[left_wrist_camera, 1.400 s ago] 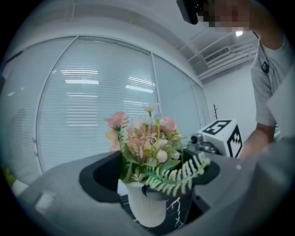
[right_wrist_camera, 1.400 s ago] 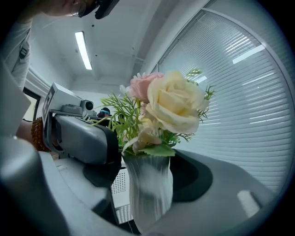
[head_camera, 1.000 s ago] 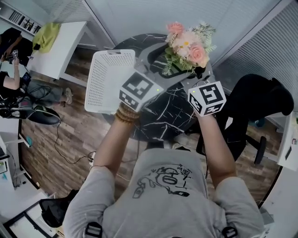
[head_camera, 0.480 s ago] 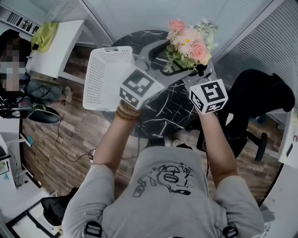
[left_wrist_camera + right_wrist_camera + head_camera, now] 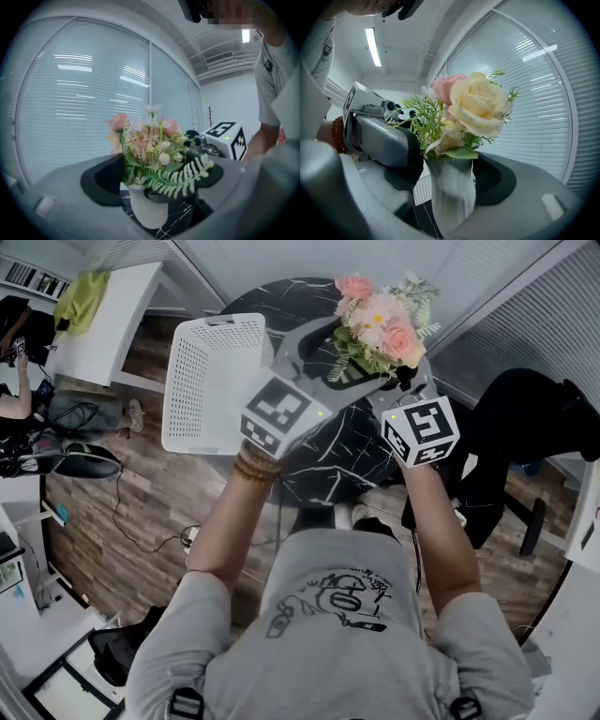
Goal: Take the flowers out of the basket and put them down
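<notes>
Flowers (image 5: 380,324) in white vase (image 5: 149,211), near basket (image 5: 192,381)

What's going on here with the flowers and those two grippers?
A person holds a gripper in each hand. The left gripper and the right gripper are both closed on the white vase of flowers, over the black marble table. The flowers are already out of the white basket, which is off to the left.

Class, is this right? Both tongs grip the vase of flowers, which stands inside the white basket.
No. The head view shows the flowers in their vase outside the basket, right of it; left tongs and right tongs do grip the vase.
</notes>
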